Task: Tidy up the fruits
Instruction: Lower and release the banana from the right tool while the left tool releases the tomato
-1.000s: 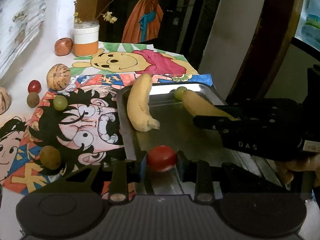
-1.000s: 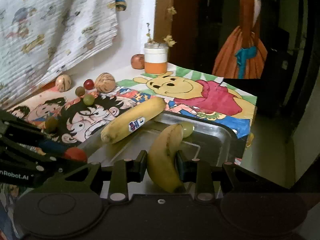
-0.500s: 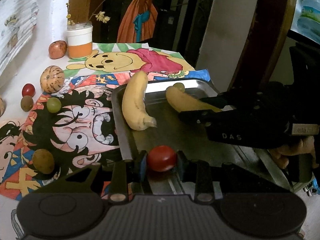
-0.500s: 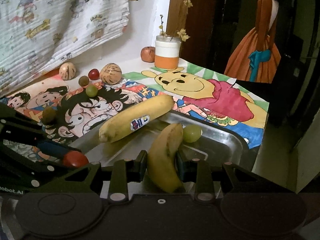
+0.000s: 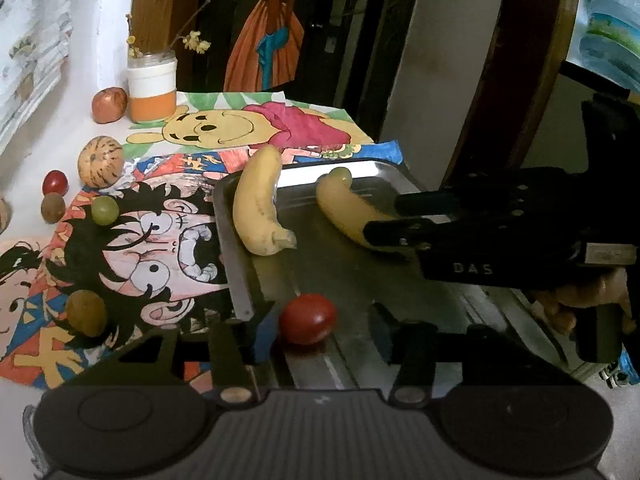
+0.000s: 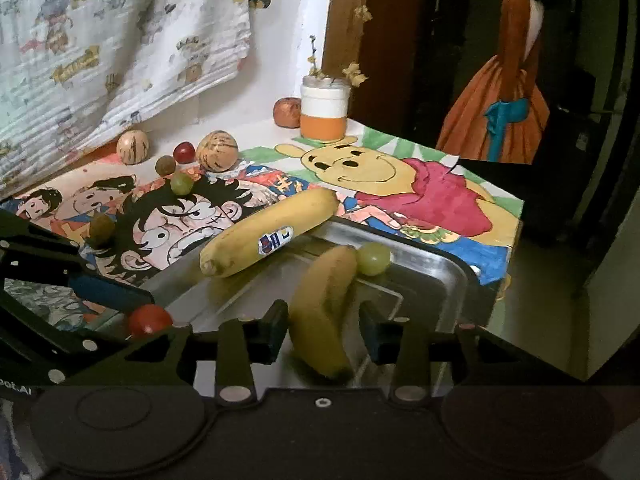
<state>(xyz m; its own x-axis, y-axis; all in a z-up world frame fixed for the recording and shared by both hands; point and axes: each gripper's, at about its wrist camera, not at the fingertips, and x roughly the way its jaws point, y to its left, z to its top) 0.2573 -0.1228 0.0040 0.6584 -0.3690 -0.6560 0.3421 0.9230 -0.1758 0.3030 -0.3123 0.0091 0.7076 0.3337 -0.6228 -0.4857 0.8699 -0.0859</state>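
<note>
Left wrist view
- Left tool [image 5: 320, 330]: jaws are opening, set fairly wide. The red tomato [image 5: 307, 319] sits between them on the tray floor; the right pad is clear of it, the left pad close, contact hard to call.
- Metal tray [image 5: 236, 256]: lies on the counter over the cartoon posters [image 5: 160, 240], near edge right under the tool.
- Bananas: one banana [image 5: 256, 208] leans over the tray's left rim, the second banana [image 5: 352, 212] lies deeper in, its near end between the fingers of the right tool [image 5: 384, 216].
- Green grape [image 5: 341, 175]: at the far tip of the second banana, inside the tray.
- Loose fruit on the left: green grape on the poster [image 5: 105, 209], brownish grape [image 5: 86, 313], red cherry tomato [image 5: 55, 183], striped round fruit [image 5: 100, 156].
- Jar [image 5: 152, 84]: white and orange, at the back by the wall, dry twigs in it.

Right wrist view
- Right tool [image 6: 324, 330]: jaws opening, middling gap. The second banana [image 6: 324, 308] stands between them, blurred, with a visible gap on the right side, so it doesn't look squeezed.
- Green grape [image 6: 373, 258]: touching that banana's far end, in the tray [image 6: 440, 264].
- Stickered banana [image 6: 268, 232]: across the tray's far-left rim.
- Left tool [image 6: 120, 304]: at the left edge, tomato [image 6: 149, 319] by its tips.
</note>
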